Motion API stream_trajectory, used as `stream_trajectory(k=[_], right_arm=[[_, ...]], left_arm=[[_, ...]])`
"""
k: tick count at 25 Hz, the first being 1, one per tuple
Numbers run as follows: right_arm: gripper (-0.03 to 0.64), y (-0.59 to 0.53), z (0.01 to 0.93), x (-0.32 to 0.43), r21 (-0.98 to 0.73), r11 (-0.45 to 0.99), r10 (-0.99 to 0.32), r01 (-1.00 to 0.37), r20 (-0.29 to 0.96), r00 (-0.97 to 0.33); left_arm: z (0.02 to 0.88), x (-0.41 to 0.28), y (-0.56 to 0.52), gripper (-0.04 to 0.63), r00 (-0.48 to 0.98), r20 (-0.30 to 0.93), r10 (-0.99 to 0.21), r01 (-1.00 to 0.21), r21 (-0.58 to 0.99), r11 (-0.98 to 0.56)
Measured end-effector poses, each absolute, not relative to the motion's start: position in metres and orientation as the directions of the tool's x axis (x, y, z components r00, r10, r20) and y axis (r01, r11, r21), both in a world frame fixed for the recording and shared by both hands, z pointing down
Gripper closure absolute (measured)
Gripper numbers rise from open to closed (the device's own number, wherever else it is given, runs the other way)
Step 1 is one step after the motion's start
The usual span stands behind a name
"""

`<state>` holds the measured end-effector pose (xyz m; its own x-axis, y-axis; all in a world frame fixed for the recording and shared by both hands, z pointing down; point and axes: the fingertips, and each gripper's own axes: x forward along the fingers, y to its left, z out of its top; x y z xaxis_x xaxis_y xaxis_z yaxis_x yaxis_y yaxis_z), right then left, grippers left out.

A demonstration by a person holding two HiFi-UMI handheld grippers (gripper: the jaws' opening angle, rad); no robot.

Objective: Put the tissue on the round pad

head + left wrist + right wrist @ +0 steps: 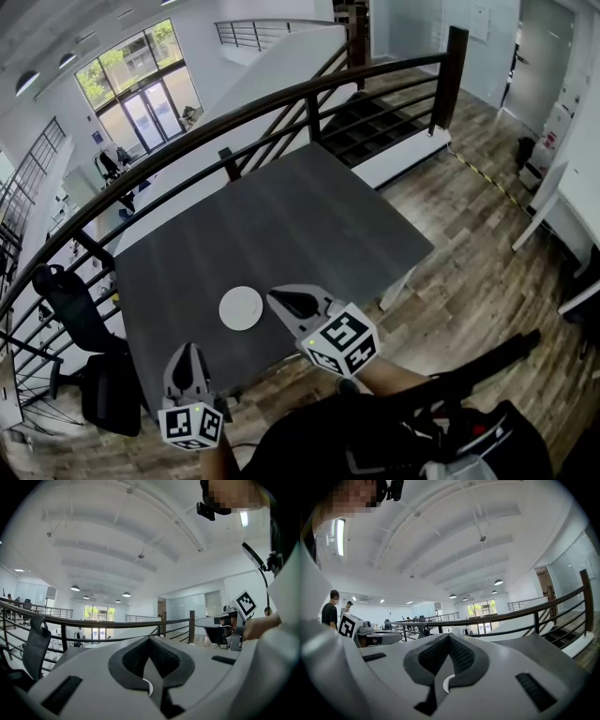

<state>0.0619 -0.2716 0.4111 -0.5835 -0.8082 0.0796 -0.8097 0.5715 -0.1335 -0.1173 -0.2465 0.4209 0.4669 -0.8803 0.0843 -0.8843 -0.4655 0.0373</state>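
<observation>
Head view: left claw point(189, 352) and right claw point(277, 297) are seen shut, empty, near the round pad point(241, 307). No tissue is seen; it is judged light and limp, best pinched at an edge.

Your round pad point(241, 307) is a plain white disc lying flat on the dark grey tabletop point(281, 225). You see it near the edge closest to you, wholly on the surface, its top showing an even white all over.
</observation>
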Motion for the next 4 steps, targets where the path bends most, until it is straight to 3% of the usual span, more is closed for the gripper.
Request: stream_trajectory(k=[4], right_arm=[[0.617, -0.2721, 0.4129, 0.0603, -0.141, 0.579, -0.802, -0.803, 0.084, -0.592]], left_arm=[[0.4216, -0.1179, -0.2450, 0.601, 0.462, 0.084, -0.883, -0.887, 0.039, -0.461]])
